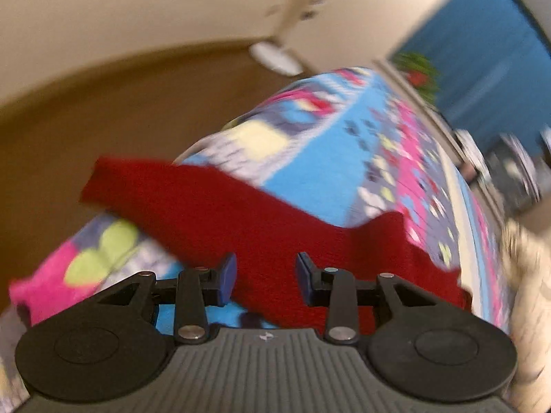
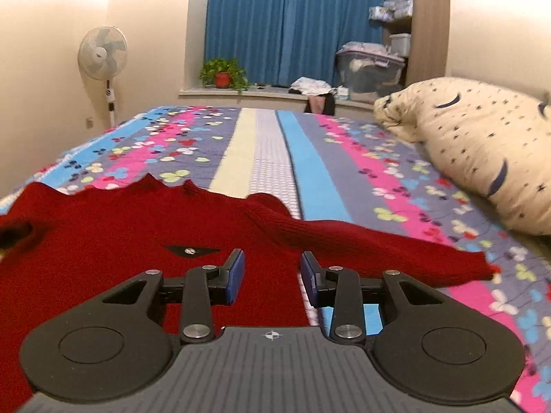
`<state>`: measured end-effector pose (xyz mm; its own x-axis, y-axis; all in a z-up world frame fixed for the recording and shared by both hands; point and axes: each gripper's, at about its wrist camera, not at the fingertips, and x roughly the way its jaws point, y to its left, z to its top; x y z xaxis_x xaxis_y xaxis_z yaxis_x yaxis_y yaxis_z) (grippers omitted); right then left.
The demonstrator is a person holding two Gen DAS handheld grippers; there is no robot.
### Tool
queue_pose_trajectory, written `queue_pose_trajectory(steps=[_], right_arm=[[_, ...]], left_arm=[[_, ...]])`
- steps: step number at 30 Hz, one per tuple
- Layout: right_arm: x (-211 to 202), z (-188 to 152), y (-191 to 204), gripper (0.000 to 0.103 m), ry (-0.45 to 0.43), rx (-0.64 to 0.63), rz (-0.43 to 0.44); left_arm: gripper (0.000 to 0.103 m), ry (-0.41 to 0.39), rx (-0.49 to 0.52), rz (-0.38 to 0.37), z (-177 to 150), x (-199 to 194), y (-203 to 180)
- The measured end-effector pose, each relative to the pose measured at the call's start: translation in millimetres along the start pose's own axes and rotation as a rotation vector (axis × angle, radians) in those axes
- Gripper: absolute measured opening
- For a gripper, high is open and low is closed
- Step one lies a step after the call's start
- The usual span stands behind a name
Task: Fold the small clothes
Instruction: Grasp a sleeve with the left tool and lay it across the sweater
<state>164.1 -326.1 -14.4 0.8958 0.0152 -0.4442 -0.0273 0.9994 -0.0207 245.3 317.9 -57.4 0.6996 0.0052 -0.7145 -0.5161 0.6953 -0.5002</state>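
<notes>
A small dark red knit sweater (image 2: pixel 103 237) lies spread flat on a colourful striped bedspread (image 2: pixel 310 158), with one sleeve (image 2: pixel 361 241) stretched out to the right. My right gripper (image 2: pixel 272 275) is open and empty, low over the sweater's right edge near the sleeve. In the blurred, tilted left wrist view the sweater (image 1: pixel 241 213) lies just ahead of my left gripper (image 1: pixel 267 275), which is open and empty over the cloth.
A cream patterned pillow (image 2: pixel 482 151) lies on the bed at the right. A standing fan (image 2: pixel 102 53), a potted plant (image 2: pixel 224 74), blue curtains (image 2: pixel 292 24) and storage boxes (image 2: pixel 368 69) stand beyond the bed's far end.
</notes>
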Motion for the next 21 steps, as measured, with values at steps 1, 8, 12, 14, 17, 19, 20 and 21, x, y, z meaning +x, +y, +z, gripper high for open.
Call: queue_pose_trajectory(steps=[1, 8, 12, 14, 17, 19, 20, 21], right_arm=[[3, 2, 3, 0.038, -0.003, -0.022, 0.016], [42, 13, 27, 0.038, -0.004, -0.146, 0.078], [61, 16, 34, 0.038, 0.027, -0.093, 0.126], [71, 17, 42, 0.038, 0.045, -0.087, 0.15], [83, 14, 52, 0.038, 0.052, -0.112, 0.175], [89, 14, 58, 0.038, 0.057, -0.124, 0.19], [91, 14, 61, 0.038, 0.059, -0.129, 0.192], [93, 14, 62, 0.038, 0.062, -0.129, 0.193]], left_arm=[[0.044, 0.015, -0.056, 0.002, 2, 3, 9], [0.046, 0.016, -0.148, 0.089, 16, 17, 33], [0.046, 0.025, -0.169, 0.112, 17, 33, 36], [0.046, 0.01, -0.166, 0.131, 16, 36, 32], [0.038, -0.024, -0.094, 0.185, 15, 38, 18], [0.022, -0.057, -0.025, 0.238, 15, 40, 5], [0.021, -0.089, -0.009, 0.255, 15, 38, 1], [0.019, -0.144, 0.014, 0.282, 16, 34, -5]])
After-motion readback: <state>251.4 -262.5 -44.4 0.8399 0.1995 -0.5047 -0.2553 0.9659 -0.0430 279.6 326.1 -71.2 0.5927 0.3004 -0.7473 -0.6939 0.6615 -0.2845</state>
